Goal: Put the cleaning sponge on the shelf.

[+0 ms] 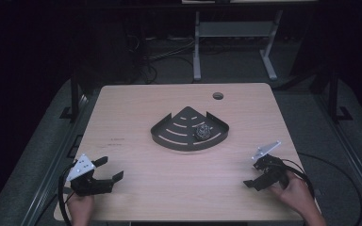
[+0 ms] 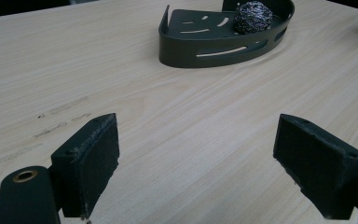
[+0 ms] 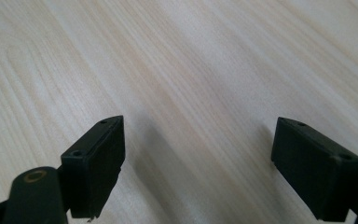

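A dark metal corner tray (image 1: 169,134) lies in the middle of the wooden table. A steel wool ball (image 1: 201,132) rests inside it, toward its right side. In the left gripper view the tray (image 2: 200,51) and the ball (image 2: 253,17) are far ahead of the jaws. My left gripper (image 1: 111,168) sits near the front left of the table, open with nothing in it (image 2: 205,163). At the front right, my right gripper (image 1: 254,174) is held low over bare wood, open with nothing between its jaws (image 3: 198,168).
A round cable hole (image 1: 218,95) sits near the table's far edge. Behind the table stands a grey desk frame (image 1: 197,47) with cables on the floor. A black cable (image 1: 339,169) trails off the right side. Faint marks (image 2: 60,119) show on the wood.
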`<state>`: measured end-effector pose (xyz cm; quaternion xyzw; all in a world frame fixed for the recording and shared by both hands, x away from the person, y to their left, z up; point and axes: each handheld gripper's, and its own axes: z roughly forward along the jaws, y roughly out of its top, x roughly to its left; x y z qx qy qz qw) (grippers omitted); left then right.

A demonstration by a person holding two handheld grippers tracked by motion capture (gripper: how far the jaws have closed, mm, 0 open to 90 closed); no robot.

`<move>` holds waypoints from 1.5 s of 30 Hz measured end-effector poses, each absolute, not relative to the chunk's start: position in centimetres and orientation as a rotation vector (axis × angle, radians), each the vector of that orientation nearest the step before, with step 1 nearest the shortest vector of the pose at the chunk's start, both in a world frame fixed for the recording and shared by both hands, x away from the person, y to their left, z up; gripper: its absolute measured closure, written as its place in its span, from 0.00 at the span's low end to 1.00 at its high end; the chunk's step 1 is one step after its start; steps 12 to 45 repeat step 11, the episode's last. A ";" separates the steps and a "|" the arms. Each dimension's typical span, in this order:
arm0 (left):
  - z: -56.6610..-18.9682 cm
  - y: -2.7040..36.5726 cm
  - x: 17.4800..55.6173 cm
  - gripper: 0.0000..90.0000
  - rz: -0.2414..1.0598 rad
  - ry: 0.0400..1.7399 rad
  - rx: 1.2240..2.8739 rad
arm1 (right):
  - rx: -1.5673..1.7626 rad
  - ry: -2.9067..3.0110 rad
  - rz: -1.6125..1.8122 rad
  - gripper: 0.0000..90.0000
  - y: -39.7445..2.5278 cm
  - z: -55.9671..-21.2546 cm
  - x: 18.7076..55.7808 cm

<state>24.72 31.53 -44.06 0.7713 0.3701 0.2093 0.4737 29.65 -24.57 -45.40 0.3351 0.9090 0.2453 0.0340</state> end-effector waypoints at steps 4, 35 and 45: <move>-44.1 31.5 24.7 0.15 0.510 0.905 1.886 | 1.038 2.785 0.763 0.18 -24.8 -45.6 29.2; -44.1 31.6 24.7 0.15 0.515 0.907 1.886 | 1.022 2.767 0.783 0.18 -24.7 -45.2 28.7; -44.1 31.6 24.7 0.15 0.515 0.907 1.886 | 1.022 2.767 0.783 0.18 -24.7 -45.2 28.7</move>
